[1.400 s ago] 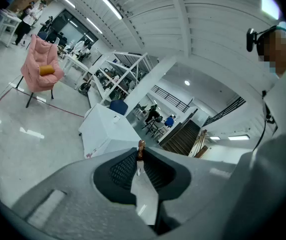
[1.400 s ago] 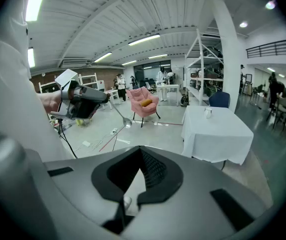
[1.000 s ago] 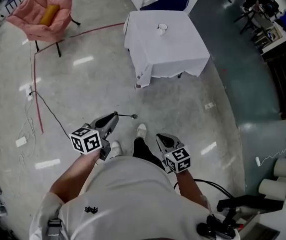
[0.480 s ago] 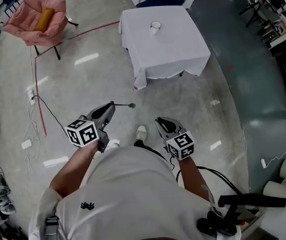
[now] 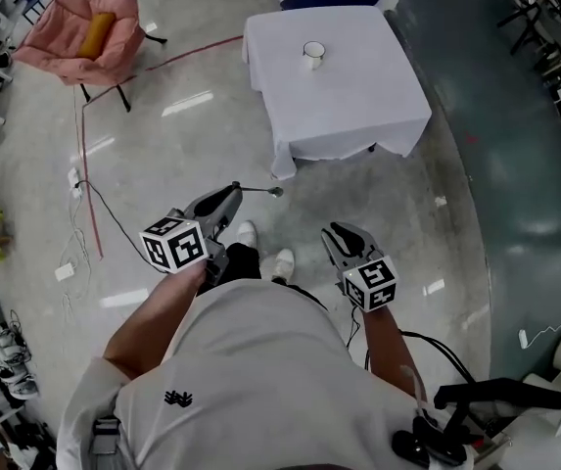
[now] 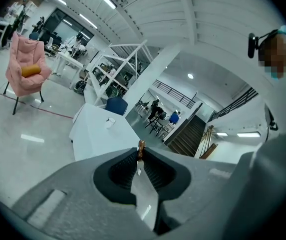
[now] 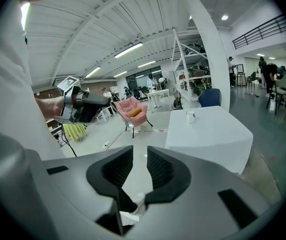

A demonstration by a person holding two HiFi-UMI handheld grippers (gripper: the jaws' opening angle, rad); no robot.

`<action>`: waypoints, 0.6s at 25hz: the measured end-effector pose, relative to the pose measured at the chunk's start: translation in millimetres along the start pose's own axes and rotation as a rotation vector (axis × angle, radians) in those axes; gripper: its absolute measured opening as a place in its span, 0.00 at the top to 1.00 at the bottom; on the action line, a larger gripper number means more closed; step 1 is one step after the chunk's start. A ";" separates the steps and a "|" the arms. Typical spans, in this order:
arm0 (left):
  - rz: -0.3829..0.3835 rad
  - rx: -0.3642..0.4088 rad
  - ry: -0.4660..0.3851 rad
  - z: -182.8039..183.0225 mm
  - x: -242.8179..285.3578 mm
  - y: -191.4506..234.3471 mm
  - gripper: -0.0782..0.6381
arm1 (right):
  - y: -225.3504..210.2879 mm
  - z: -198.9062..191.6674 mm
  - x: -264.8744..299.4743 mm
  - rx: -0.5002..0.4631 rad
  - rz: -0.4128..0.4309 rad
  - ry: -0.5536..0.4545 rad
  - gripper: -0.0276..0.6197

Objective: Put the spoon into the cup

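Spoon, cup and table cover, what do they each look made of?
The spoon: likely polished metal, its flat handle mirrors the light. The cup: white with a darker rim, probably ceramic or enamel; too small to tell. The tablecloth: white fabric, hanging in soft folds at the corners.

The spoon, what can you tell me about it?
The spoon is slim and looks like shiny metal, with a flat handle and a small bowl at its far end. The left tongs clamp its handle, so it juts forward, about level, above the floor, short of the cloth-covered table and its cup. Nothing else touches it.
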State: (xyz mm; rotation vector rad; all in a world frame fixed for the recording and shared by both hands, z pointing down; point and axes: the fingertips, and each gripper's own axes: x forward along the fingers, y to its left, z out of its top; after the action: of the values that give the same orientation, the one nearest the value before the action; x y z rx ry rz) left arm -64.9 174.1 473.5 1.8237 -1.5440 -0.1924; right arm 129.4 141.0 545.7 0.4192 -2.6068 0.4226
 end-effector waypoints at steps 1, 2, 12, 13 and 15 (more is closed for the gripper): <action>0.001 -0.006 -0.002 4.2 7.8 5.3 0.82 | -7.6 1.2 7.2 0.008 0.000 0.005 0.81; 0.000 -0.011 -0.004 8.6 15.6 10.9 0.82 | -14.5 3.5 14.7 0.014 -0.001 0.010 0.83; -0.045 -0.031 -0.016 110.9 118.3 77.3 0.82 | -93.3 93.0 78.3 -0.024 -0.101 0.023 0.87; -0.051 -0.021 -0.019 125.1 132.0 81.9 0.82 | -105.9 101.7 84.5 -0.023 -0.116 0.029 0.88; -0.063 -0.005 -0.019 148.6 157.3 90.3 0.82 | -130.4 113.7 95.4 0.001 -0.154 0.042 0.91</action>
State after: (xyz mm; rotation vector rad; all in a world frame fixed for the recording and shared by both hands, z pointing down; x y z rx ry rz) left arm -175.1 -32.9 472.5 1.8728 -1.4988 -0.2443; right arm 51.1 -39.1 524.8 0.6001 -2.5124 0.3764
